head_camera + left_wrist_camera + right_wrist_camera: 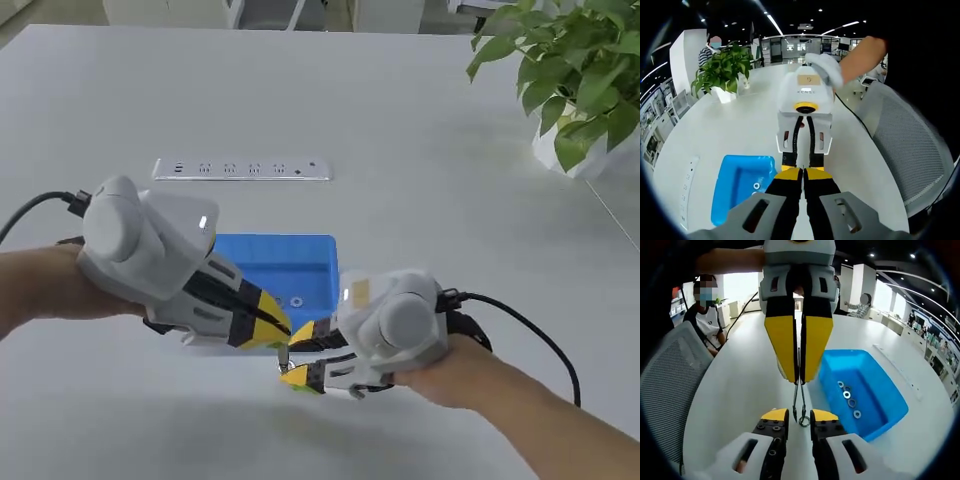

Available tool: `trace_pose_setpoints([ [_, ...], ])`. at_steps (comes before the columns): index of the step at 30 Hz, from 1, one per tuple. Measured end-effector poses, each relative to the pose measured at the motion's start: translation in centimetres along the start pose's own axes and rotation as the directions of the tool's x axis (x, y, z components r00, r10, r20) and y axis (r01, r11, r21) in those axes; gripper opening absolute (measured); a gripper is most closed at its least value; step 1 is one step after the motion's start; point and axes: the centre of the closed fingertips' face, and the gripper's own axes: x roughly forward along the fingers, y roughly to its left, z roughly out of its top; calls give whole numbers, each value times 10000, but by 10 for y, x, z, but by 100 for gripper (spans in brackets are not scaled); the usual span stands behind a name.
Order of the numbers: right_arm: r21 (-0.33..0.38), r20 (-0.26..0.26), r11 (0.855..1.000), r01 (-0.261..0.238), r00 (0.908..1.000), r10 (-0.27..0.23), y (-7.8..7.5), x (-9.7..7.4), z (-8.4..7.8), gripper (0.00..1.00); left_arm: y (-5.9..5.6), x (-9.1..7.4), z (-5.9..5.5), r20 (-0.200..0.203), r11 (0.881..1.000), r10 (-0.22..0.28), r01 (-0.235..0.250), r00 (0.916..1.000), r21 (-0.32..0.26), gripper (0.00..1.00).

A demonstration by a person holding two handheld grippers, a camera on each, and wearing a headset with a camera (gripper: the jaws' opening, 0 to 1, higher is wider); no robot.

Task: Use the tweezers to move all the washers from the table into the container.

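Observation:
The blue container (300, 262) lies on the white table just beyond both grippers; several washers (848, 394) rest on its floor (875, 405). My left gripper (280, 330) comes in from the left, shut on thin metal tweezers (798, 397), with its yellow fingers pressed together in the right gripper view (799, 376). The tweezer tips pinch one washer (804, 421) just beside the container's near wall. My right gripper (800, 416) faces the left one, open, with the tweezer tips and that washer between its yellow fingertips (775, 415). In the head view the right gripper (300, 355) sits at the container's near corner.
A white power strip (240, 169) lies behind the container. A potted plant (570, 70) stands at the far right. A mesh chair (920, 150) is at the table's edge, and a person (705, 315) sits beyond it. Cables trail from both grippers.

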Motion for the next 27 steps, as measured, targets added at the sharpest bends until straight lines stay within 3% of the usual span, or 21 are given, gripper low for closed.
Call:
trace_pose_setpoints([
  [12,-526,-251,9985,-123,9996,110,1,4,-1,10,1,1,0,-23,10000,-34,34,10000,-41,5],
  [27,-167,-165,9998,-59,9998,56,2,4,0,8,0,1,-2,-112,9999,5,-6,9999,-114,5],
])
